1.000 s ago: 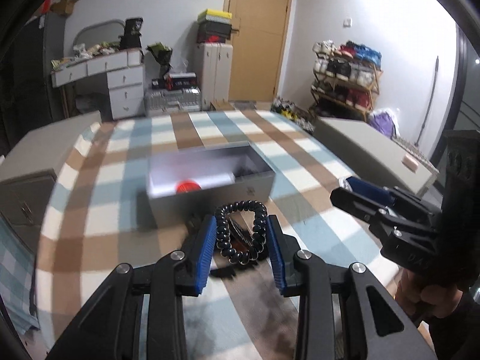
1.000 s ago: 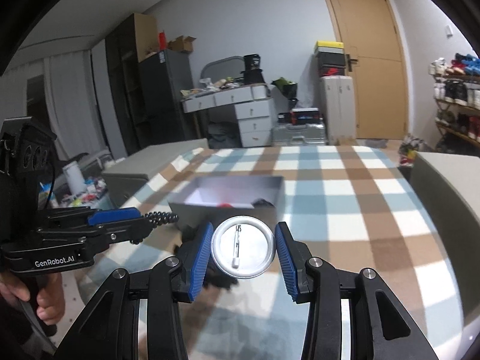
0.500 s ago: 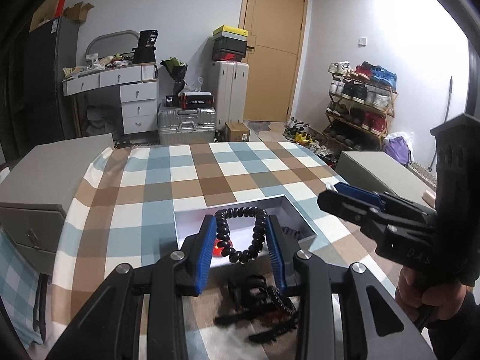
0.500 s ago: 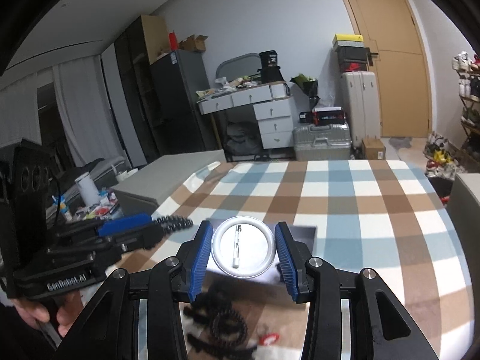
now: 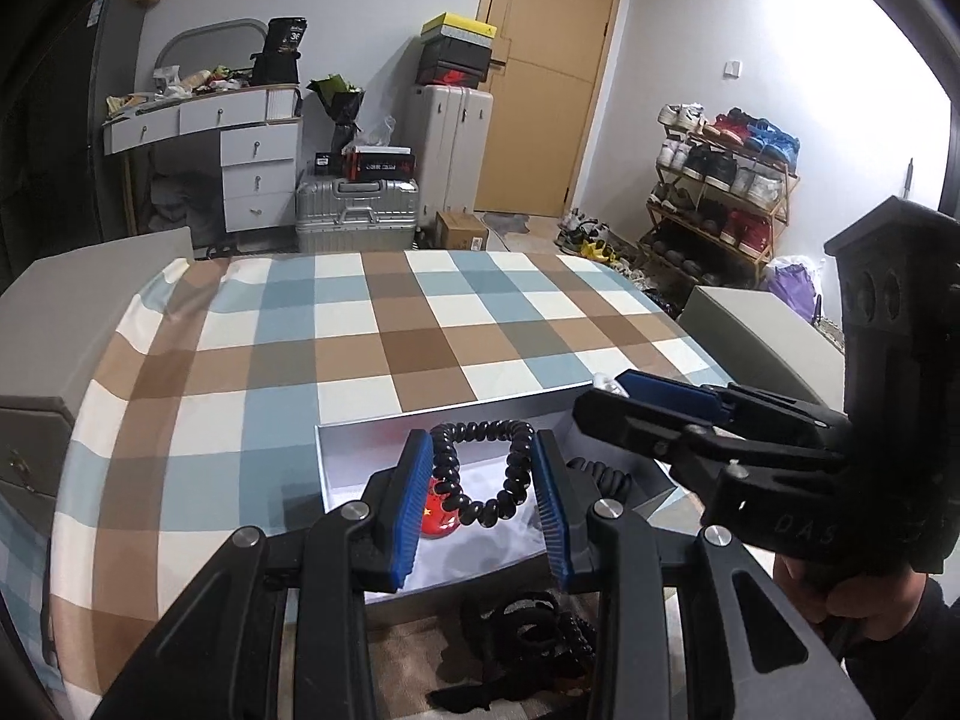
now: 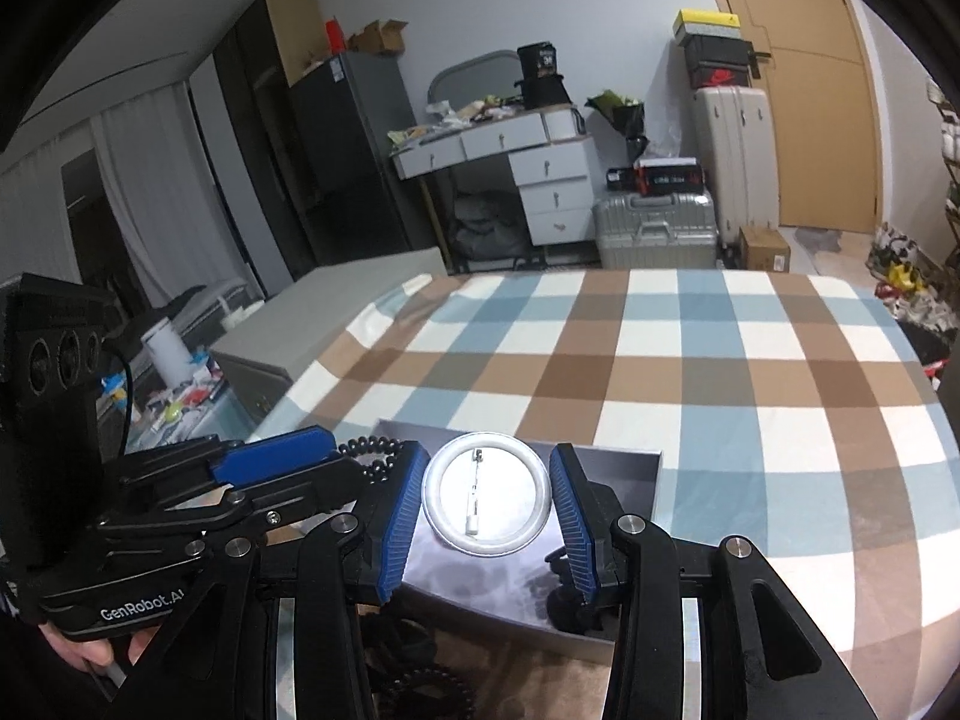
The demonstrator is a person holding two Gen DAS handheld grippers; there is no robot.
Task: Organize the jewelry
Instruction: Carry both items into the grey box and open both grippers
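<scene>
Both loads poised over the grey box [image 5: 336,468].
Left gripper [image 5: 483,501] clamped on black bead bracelet [image 5: 480,468], right gripper [image 6: 489,501] clamped on round pin badge [image 6: 486,495]; crowded close, risking collision, or a piece dropping outside onto the checked worktop [image 5: 360,330] beyond.

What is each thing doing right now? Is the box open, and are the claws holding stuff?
Grey rectangular box: open, no lid on.
Black beaded bracelet: held up over the box.
Round silver pin badge: held up over the box, pin side showing.
Left claw: shut on the bracelet.
Right claw: shut on the badge.
Red round item: lying inside the box.
Black jewelry pile: loose on the checked tablecloth.
</scene>
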